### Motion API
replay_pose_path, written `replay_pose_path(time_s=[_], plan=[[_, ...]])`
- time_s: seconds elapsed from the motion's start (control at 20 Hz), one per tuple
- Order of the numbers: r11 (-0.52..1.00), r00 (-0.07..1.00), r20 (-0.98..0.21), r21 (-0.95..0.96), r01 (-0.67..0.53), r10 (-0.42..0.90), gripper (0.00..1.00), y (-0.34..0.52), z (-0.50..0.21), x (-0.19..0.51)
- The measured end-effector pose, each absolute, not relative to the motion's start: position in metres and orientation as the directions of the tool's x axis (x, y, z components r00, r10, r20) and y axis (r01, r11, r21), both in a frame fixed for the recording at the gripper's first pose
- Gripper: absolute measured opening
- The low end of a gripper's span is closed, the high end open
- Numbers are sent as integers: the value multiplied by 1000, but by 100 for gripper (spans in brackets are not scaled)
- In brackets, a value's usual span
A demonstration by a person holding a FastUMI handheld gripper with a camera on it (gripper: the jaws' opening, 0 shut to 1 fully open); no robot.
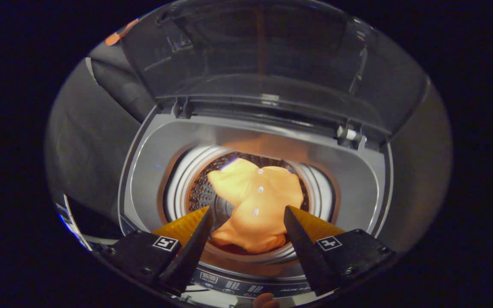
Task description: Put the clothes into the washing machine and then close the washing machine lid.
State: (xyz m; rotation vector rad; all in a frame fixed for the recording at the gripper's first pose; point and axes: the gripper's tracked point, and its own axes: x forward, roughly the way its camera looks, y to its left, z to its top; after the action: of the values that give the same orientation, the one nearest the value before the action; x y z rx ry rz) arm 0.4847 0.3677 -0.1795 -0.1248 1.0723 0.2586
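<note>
I have the claw (pixel 246 211) above the washing machine (pixel 357 179), its two fingers (pixel 193 224) spread apart and gripping nothing. Between them and lower down, an orange garment (pixel 253 199) with small white buttons lies bunched in the perforated drum (pixel 199 192). The clear lid (pixel 255 55) stands raised at the back. Near the fingers runs the control panel (pixel 246 287); its print is too small and blurred for me to read. Each finger mount carries a black-and-white marker tag (pixel 165 243).
</note>
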Motion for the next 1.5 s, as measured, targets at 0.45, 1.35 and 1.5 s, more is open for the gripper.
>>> replay_pose_path(time_s=[0.45, 1.35, 1.5], plan=[[946, 467, -873, -17, -323, 143, 100, 368, -161, 483], [955, 685, -698, -5, -298, 210, 100, 377, 89, 514], [951, 718, -659, -12, -308, 224, 100, 380, 129, 520]])
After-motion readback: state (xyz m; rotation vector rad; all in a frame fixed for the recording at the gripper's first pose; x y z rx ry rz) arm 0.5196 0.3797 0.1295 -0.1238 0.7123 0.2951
